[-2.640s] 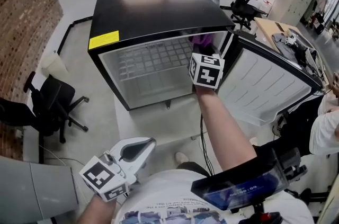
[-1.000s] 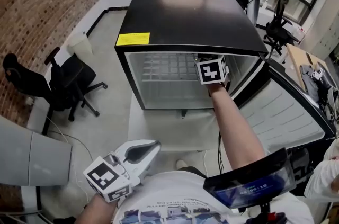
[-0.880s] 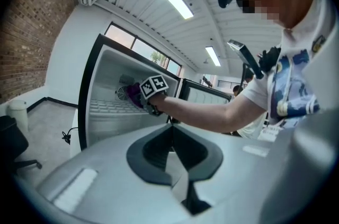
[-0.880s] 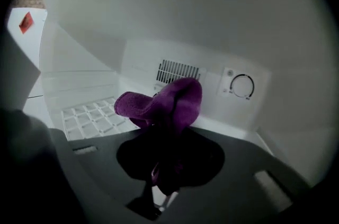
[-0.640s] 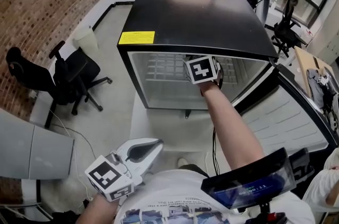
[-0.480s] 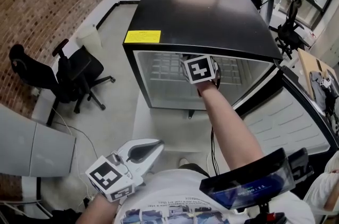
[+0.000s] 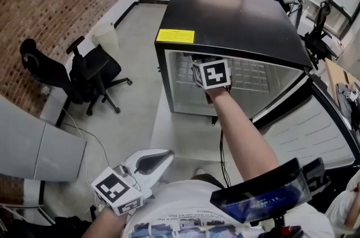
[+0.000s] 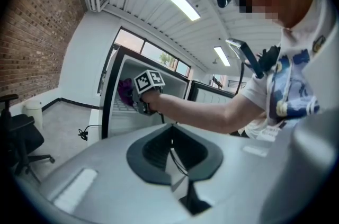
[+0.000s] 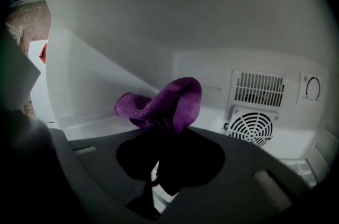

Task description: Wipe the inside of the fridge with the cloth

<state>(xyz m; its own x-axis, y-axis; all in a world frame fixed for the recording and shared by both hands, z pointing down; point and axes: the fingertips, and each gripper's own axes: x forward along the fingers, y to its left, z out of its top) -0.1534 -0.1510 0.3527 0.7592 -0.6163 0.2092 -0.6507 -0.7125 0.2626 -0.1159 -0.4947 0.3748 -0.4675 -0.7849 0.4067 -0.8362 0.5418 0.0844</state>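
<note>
White fridge [image 9: 159, 21] walls surround the right hand-held gripper [image 9: 158, 172], clamped on a purple cloth [image 9: 172, 101]; the left hand-held gripper [image 8: 177, 164] hangs outside, jaws together, empty.

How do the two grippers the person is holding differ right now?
The right gripper reaches into the fridge; the left gripper hangs low by the person's body, outside it. The right gripper's jaws are shut on the purple cloth; the left gripper's jaws are together with nothing between them. Both carry a marker cube.
</note>
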